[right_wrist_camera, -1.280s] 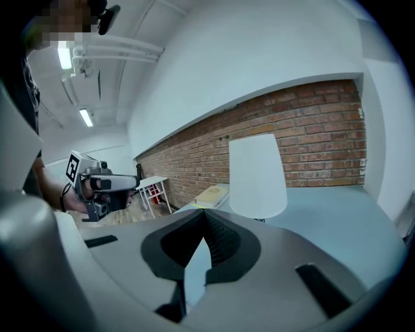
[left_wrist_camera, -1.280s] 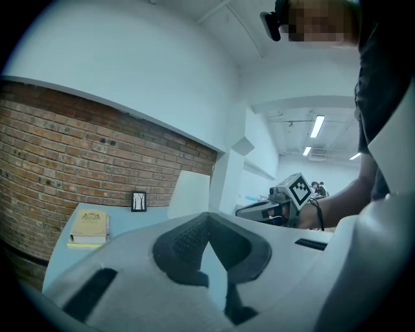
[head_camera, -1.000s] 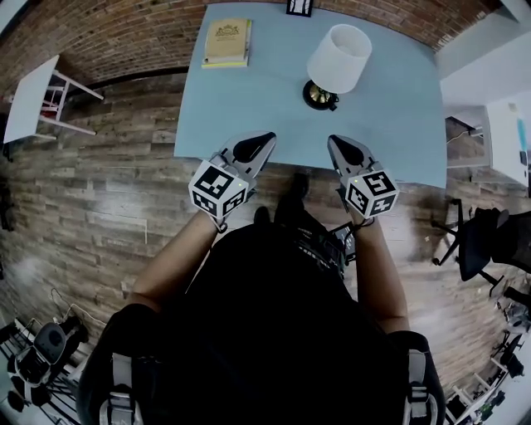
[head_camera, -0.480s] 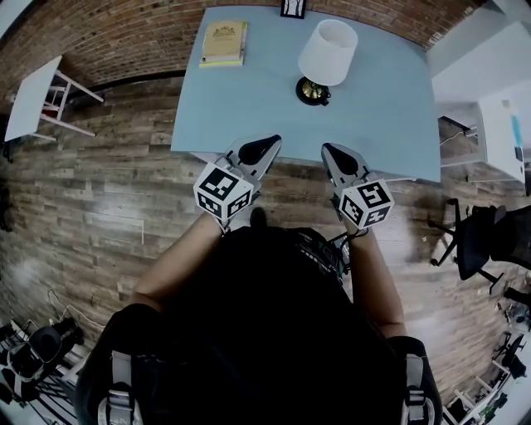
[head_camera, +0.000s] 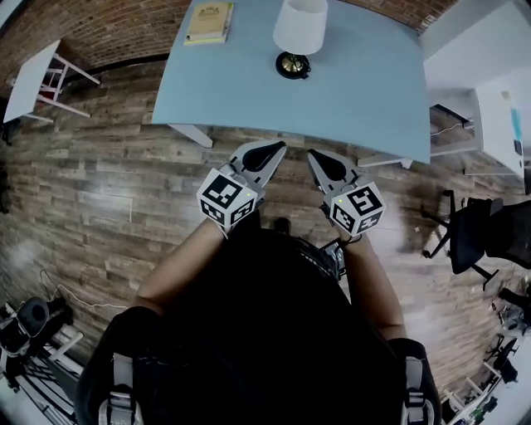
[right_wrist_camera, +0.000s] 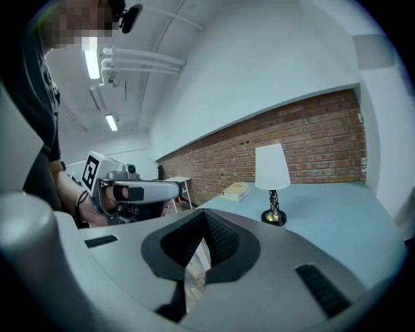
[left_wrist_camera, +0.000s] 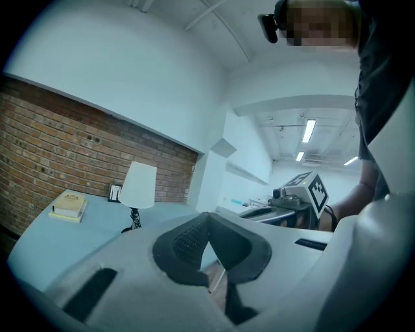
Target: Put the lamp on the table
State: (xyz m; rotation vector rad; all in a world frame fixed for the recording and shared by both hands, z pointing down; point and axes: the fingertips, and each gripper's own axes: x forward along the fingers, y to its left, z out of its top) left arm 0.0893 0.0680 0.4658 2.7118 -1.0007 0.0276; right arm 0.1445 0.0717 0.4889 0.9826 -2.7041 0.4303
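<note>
Lamp [head_camera: 297, 37] stands upright on the pale blue worktop [head_camera: 348, 100]: white shade, thin dark stem, round dark-and-brass base. It is nr the far edge, approx mid-width. Book [head_camera: 208, 21] lies flat on the same worktop, left of the lamp in head view & well apart from it. Small dark picture frame [left_wrist_camera: 115, 192] stands at the back by the brick wall [head_camera: 99, 29], btwn book & lamp in the left gripper view.

Left tool [head_camera: 267, 152] & right tool [head_camera: 319, 163] are both held over the wood floor [head_camera: 99, 191], short of the worktop's near edge. They are side by side w/ tips angled slightly toward each other. Neither touches lamp or worktop. Left tool: jaws together at the tips, nothing btwn them. Right tool: jaws fully closed too, holding nothing. Each carries its marker cube [head_camera: 226, 197] at the rear, nr the person's wrists.

White side table [head_camera: 33, 79] sits at far left by the wall; black office chair [head_camera: 477, 236] at right.
</note>
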